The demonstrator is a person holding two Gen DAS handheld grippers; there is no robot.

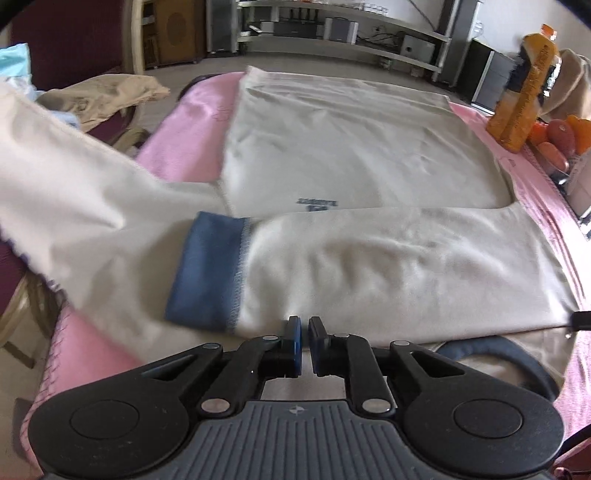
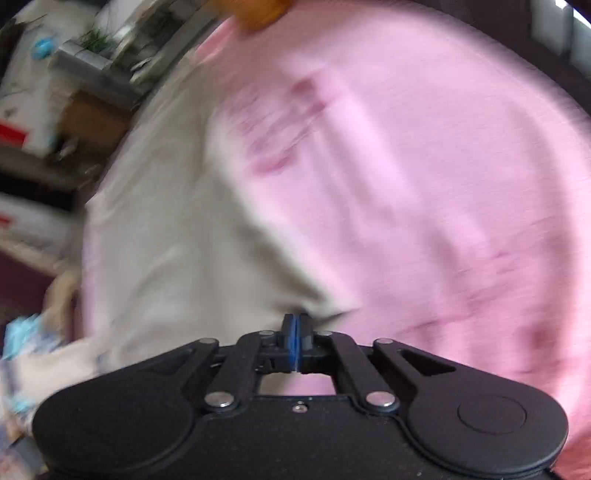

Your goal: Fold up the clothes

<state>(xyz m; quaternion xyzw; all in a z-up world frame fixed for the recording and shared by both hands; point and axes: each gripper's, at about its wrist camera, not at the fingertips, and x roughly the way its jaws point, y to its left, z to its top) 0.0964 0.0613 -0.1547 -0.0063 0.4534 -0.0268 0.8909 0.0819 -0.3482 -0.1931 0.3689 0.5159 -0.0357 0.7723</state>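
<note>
A cream long-sleeved shirt [image 1: 351, 147] lies spread on a pink blanket [image 1: 184, 136] over the table. One sleeve with a blue cuff [image 1: 207, 269] is folded across the chest, and the other sleeve [image 1: 74, 184] runs off to the left. The dark blue collar [image 1: 517, 354] is near me. My left gripper [image 1: 304, 328] hovers at the folded sleeve's near edge, its pads a narrow gap apart with nothing between them. The right wrist view is blurred; there my right gripper [image 2: 295, 321] is shut on a puckered edge of the cream shirt [image 2: 177, 240].
An orange bottle [image 1: 524, 92] and a bowl of fruit [image 1: 561, 136] stand at the table's right edge. A beige garment [image 1: 110, 92] lies on a chair to the left. Shelves with electronics [image 1: 332, 29] line the far wall.
</note>
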